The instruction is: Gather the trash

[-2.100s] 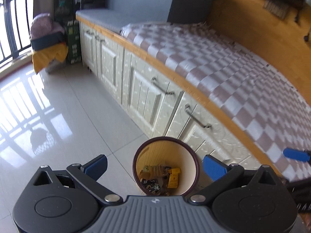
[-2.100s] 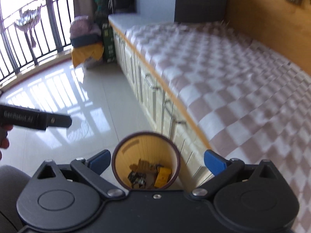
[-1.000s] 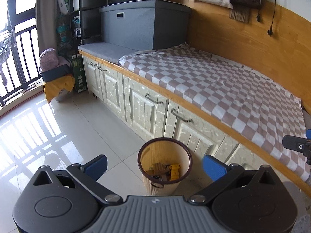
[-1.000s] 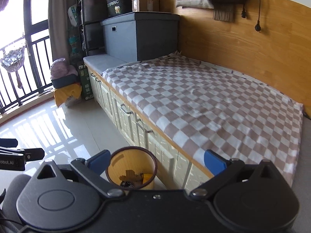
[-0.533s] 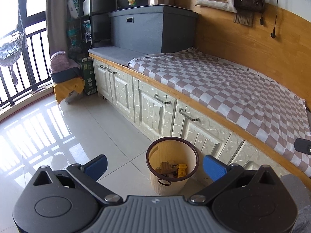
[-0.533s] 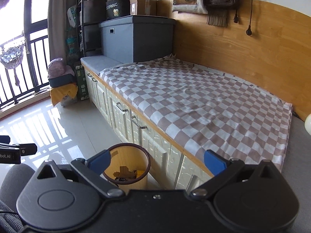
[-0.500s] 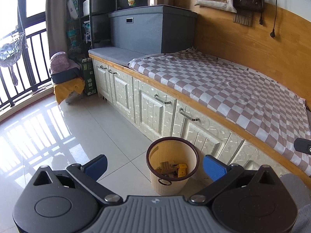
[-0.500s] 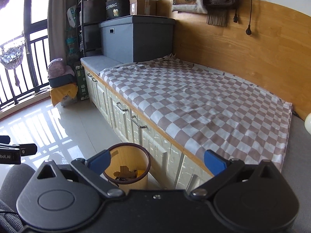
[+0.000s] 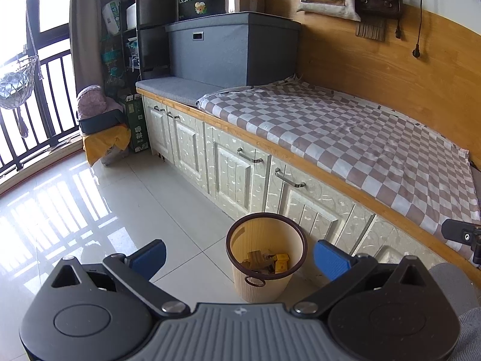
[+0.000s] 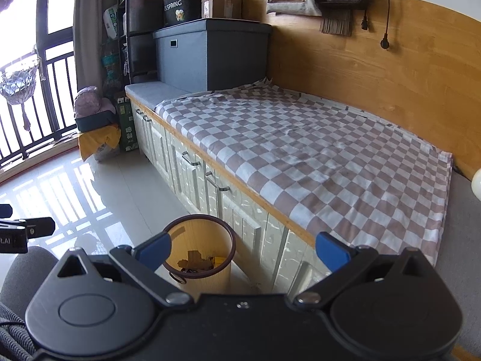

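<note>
bin (image 9: 266,258) on floor (image 9: 90,210) before cabinets (image 9: 240,174); trash (image 9: 267,262) inside bin.

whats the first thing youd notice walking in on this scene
The tan wastebasket stands on the tiled floor against the pale cabinet doors, with trash already lying in its bottom. Behind it, the brown-and-white checkered blanket covers the long bench. The left gripper and right gripper are both open and hold nothing.

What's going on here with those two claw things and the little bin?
A person holds a claw in each hand, tidying up trash. Both the left claw and the right claw are open and empty. The wastebasket stands on the floor tiles by the white cabinets, with some scraps inside.
</note>
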Available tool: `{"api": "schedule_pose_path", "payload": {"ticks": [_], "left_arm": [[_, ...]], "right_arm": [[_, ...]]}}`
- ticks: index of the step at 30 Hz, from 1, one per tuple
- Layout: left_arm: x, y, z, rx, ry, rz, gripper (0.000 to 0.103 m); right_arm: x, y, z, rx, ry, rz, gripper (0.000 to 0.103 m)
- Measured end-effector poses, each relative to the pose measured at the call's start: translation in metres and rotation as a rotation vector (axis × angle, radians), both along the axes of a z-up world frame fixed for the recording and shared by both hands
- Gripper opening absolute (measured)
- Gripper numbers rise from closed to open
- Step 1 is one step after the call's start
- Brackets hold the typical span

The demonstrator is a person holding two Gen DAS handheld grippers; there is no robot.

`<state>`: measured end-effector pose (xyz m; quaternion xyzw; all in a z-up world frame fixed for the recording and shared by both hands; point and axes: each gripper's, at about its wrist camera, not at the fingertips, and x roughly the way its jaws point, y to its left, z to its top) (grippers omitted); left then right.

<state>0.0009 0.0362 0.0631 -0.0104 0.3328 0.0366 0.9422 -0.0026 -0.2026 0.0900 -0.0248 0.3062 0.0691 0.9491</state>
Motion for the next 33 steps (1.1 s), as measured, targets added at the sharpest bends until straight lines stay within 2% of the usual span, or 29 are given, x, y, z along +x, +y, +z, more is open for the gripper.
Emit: {"api": "schedule_pose_path", "payload": {"ticks": [33], "left_arm": [[-0.0039, -0.0015, 0.0033, 0.005, -0.008, -0.002, 0.103]], "right_arm": [[-0.0038, 0.0036, -0.0011, -0.006, -0.004, 0.009, 0.103]]}}
